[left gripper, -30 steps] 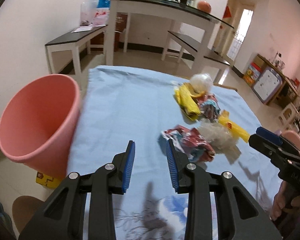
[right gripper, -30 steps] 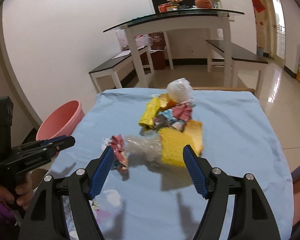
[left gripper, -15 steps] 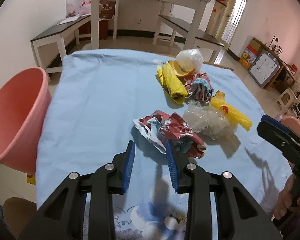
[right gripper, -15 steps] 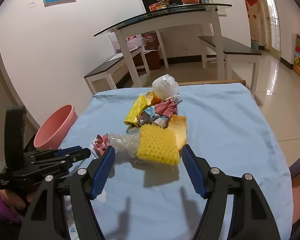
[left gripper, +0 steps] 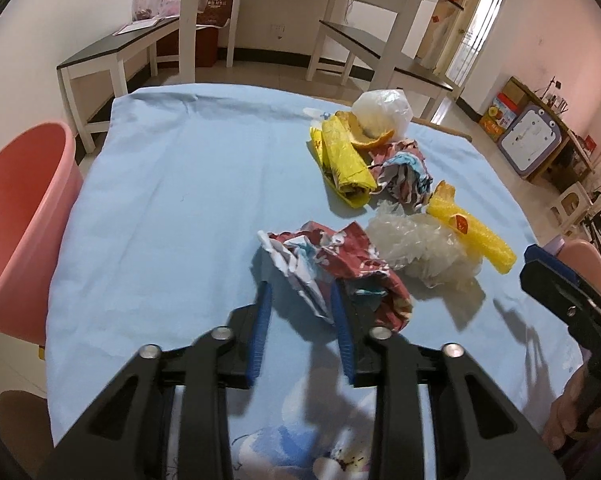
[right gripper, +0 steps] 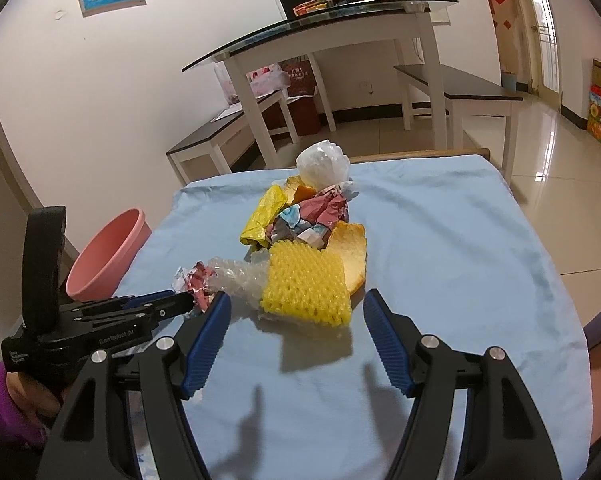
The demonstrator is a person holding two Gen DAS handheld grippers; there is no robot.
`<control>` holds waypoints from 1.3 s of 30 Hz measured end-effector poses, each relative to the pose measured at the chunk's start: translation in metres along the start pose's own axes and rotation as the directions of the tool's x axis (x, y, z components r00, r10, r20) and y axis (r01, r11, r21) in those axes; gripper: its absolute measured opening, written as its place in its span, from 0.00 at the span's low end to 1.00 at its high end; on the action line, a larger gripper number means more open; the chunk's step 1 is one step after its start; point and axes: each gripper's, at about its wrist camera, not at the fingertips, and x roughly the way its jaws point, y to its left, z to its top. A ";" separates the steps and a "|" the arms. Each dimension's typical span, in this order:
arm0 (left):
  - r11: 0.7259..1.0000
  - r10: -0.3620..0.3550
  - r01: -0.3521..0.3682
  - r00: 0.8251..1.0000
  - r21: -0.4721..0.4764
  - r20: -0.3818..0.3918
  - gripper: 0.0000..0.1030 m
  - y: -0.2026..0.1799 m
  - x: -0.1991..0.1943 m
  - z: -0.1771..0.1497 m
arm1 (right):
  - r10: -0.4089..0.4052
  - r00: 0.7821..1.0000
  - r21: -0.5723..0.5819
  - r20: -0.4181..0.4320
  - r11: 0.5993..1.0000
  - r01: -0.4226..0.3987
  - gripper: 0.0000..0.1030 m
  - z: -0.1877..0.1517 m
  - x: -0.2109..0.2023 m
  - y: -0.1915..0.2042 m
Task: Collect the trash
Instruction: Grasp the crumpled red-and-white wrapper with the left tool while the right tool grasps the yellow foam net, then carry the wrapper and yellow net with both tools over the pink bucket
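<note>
A pile of trash lies on the blue tablecloth [left gripper: 172,200]. My left gripper [left gripper: 300,292] is open, its blue pads either side of the near edge of a crumpled red and white wrapper [left gripper: 332,256]. Behind the wrapper lie clear bubble wrap [left gripper: 420,244], yellow foam netting [left gripper: 472,236], a yellow bag [left gripper: 344,160], another crumpled wrapper [left gripper: 404,172] and a white plastic bag [left gripper: 384,108]. My right gripper [right gripper: 296,304] is open wide, just in front of the yellow foam netting [right gripper: 304,284]. The left gripper shows in the right wrist view [right gripper: 168,304] at the red wrapper [right gripper: 198,280].
A pink bin [left gripper: 16,216] stands off the table's left edge; it also shows in the right wrist view [right gripper: 104,256]. Orange peel [right gripper: 348,252] lies beside the netting. A glass-topped table [right gripper: 340,24] and benches [left gripper: 112,52] stand behind.
My left gripper has moved forward and right from beside the pink bin to the red wrapper, which now sits between its pads. My right gripper has edged closer to the yellow netting.
</note>
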 end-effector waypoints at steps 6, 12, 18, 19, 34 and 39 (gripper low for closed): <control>0.999 -0.005 0.003 0.999 0.034 0.036 0.04 -0.004 -0.010 -0.001 | 0.003 1.000 -0.003 -0.009 1.000 -0.003 0.66 -0.001 0.003 0.000; 0.998 0.007 -0.012 0.996 0.058 0.085 0.03 -0.003 -0.027 -0.003 | 0.008 1.000 0.000 -0.011 1.000 -0.008 0.65 0.000 0.004 0.002; 0.999 0.024 -0.029 0.993 0.041 0.118 0.03 0.006 -0.040 -0.004 | -0.004 1.000 0.003 -0.026 1.000 0.004 0.55 0.002 0.008 0.003; 0.999 0.025 -0.029 0.992 0.037 0.122 0.03 0.008 -0.042 -0.004 | -0.006 1.000 0.004 -0.029 1.000 0.007 0.51 0.002 0.008 0.003; 0.999 0.021 -0.025 0.984 0.022 0.177 0.03 0.015 -0.064 -0.009 | -0.038 0.999 0.034 -0.013 0.999 0.038 0.13 0.005 -0.007 -0.001; 1.000 0.026 -0.028 0.977 0.010 0.209 0.03 0.021 -0.075 -0.008 | -0.017 0.999 0.029 0.031 0.999 0.016 0.13 0.014 -0.020 0.007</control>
